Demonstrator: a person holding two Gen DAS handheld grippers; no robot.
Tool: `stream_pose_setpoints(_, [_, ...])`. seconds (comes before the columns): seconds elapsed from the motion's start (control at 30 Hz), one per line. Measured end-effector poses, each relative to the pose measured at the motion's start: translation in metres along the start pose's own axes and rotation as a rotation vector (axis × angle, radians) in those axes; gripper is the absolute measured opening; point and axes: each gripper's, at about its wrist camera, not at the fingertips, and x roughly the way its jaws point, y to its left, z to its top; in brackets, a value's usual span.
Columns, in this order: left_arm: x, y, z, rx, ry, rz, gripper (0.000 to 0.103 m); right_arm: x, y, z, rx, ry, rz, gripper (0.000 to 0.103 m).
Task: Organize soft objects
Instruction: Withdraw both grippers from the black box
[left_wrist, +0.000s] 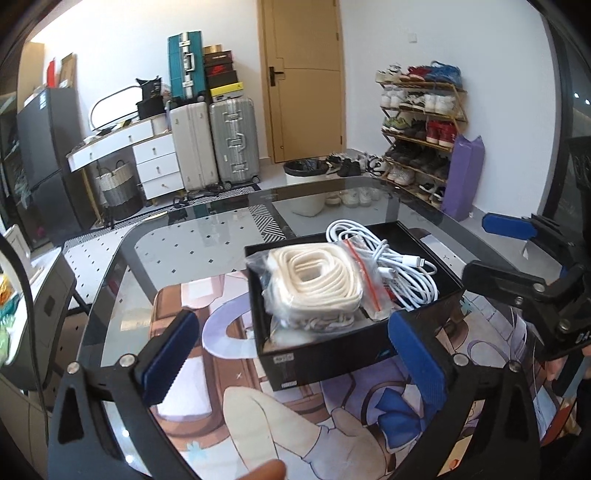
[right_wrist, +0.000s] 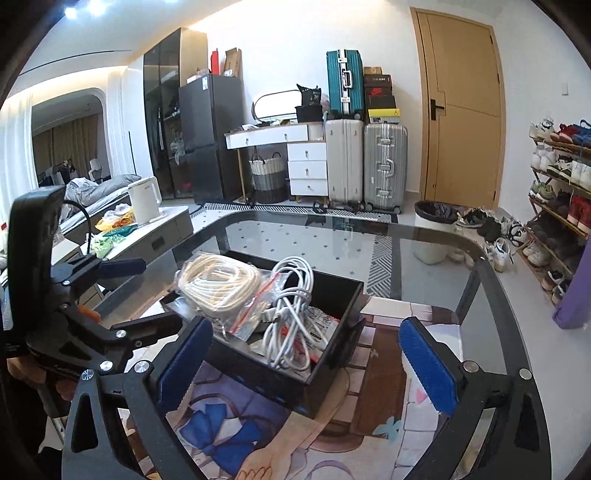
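Inspection of the sorting station. A black box (left_wrist: 325, 363) stands on the glass surface (left_wrist: 177, 251), resting on a printed illustrated mat (left_wrist: 303, 424) that lies on the glass. The box serves as the collecting container, and it sits at the near part of the surface, between the 2 claws.

Contents: a bagged coil of cream rope (left_wrist: 314, 280) lies on the side of the box nearer the left claw, riding above the rim, apparently because other small items lie beneath it. A loosely bundled white cable (left_wrist: 391, 266) fills the other side, partly draped over a clear zip bag with a red seal strip (left_wrist: 364, 277). Further small packets lie at the bottom in the right wrist view; their nature cannot be determined.

Left claw (left_wrist: 295, 354): spread wide, nothing between its blue pads (left_wrist: 168, 360), which straddle the near wall of the box without contact. Right claw (right_wrist: 310, 362): likewise spread wide and empty, with a corner of the box in the gap between its pads (right_wrist: 184, 363); contact is not evident.

Judgement: both soft items are inside the box and neither is gripped, so placement appears complete. The rope bag sits high and could slip over the rim if the box were jolted. No other loose soft object is visible on the surface.
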Motion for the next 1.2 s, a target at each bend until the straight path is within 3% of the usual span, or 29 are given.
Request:
stream_pose_setpoints(0.53, [-0.004, 0.013, -0.028, -0.081, -0.108, 0.073, 0.103, 0.003, 0.016, -0.025, -0.006, -0.027, 0.014, 0.102])
stream_pose_setpoints(1.2, [0.008, 0.017, -0.033, -0.105, -0.075, 0.091, 0.103, 0.001, 0.019, -0.037, -0.02, -0.075, -0.004, 0.103])
